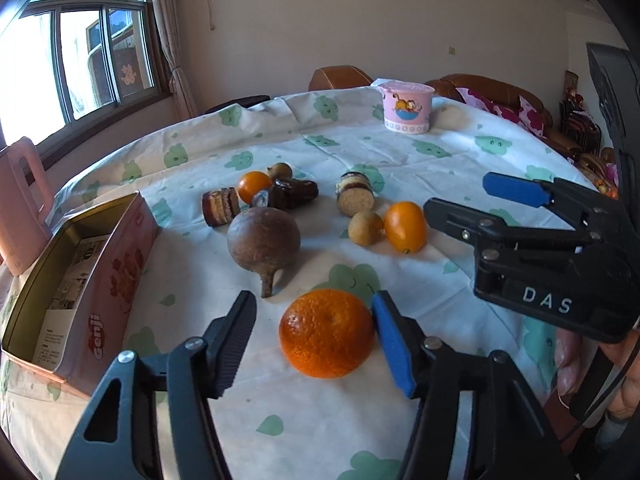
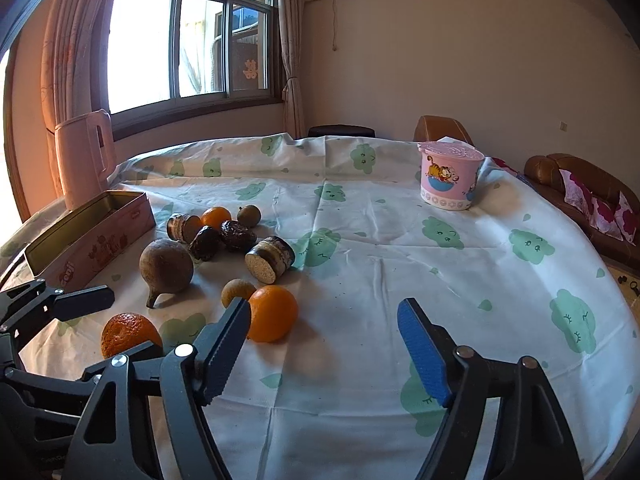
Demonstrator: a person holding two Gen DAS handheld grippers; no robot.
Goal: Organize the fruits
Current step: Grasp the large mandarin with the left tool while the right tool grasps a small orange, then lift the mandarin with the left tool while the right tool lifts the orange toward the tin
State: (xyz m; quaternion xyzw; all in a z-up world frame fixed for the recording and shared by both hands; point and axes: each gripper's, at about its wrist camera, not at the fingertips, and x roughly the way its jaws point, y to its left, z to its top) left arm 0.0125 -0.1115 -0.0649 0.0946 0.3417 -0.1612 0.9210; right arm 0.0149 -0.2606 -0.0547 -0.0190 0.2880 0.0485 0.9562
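Straddling a bumpy orange tangerine [image 1: 327,333], the left gripper [image 1: 316,338] hung low over the counter [image 1: 400,152], which was draped in a white cloth printed with green clouds; its blue finger touched the fruit's right side while the black finger stood apart from the left side, so the fingers were not yet clamped. Just beyond the black fingertip sat a round brown fruit with a stubby stem [image 1: 264,242], and to that finger's left lay an open pink rectangular tin [image 1: 80,284]. Farther ahead were brown layered cake pieces [image 1: 356,194] and small orange and tan fruits. The right gripper [image 2: 324,340] hovered with its fingers apart and only bare cloth between them; a smooth orange kumquat [image 2: 273,313] rested just past its black fingertip, outside the gap, with a small tan round fruit [image 2: 237,291] touching it behind. A pink lidded cartoon cup [image 2: 450,176] stood well ahead of the blue finger.
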